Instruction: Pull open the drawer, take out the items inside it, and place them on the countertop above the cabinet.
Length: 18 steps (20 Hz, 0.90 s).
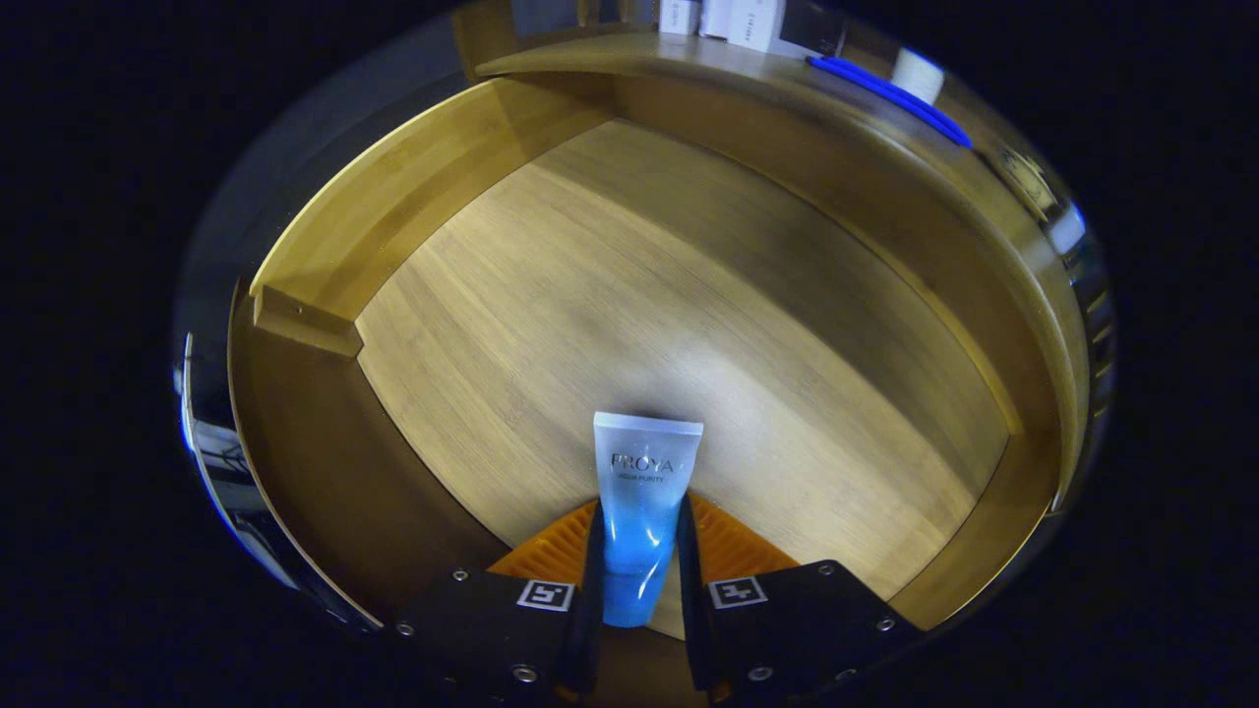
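The gripper (639,551) is closed on a blue cosmetic tube (641,511), both fingers pressing its sides, above the wooden floor of the open drawer (689,295). The take-out step seems in hand; next the tube must rise clear of the far wall and go to the tabletop (748,74) beyond.
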Each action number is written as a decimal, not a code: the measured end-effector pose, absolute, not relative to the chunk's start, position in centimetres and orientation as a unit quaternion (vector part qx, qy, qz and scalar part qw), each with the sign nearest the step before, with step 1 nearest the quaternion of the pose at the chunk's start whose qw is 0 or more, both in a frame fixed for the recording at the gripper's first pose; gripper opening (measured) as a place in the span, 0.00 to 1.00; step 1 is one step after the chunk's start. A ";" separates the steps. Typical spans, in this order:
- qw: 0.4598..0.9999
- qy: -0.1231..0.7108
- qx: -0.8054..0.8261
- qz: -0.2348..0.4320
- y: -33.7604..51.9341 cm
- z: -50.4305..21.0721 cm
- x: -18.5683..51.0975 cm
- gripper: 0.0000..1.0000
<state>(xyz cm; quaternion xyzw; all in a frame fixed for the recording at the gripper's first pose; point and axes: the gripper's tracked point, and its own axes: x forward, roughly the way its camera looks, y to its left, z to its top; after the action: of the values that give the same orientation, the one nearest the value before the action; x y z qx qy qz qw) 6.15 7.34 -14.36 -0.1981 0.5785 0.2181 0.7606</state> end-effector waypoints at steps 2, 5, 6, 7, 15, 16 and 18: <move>0.794 0.528 -0.189 0.233 8.2 -12.4 7.4 0.35; 0.815 0.489 -0.190 0.246 8.4 -10.8 7.6 0.35; 0.820 0.482 -0.180 0.251 8.6 -10.3 7.6 0.35; 0.825 0.475 -0.170 0.256 8.6 -9.4 7.4 0.35; 0.898 0.344 -0.118 0.247 9.9 -0.6 11.0 0.35; 0.906 0.325 -0.106 0.247 10.1 0.4 12.0 0.35; 0.919 0.302 -0.091 0.237 9.6 2.2 13.4 0.35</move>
<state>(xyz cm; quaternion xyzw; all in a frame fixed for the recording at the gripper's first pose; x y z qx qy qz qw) 13.40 9.59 2.17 -0.0906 0.3016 0.2372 0.9190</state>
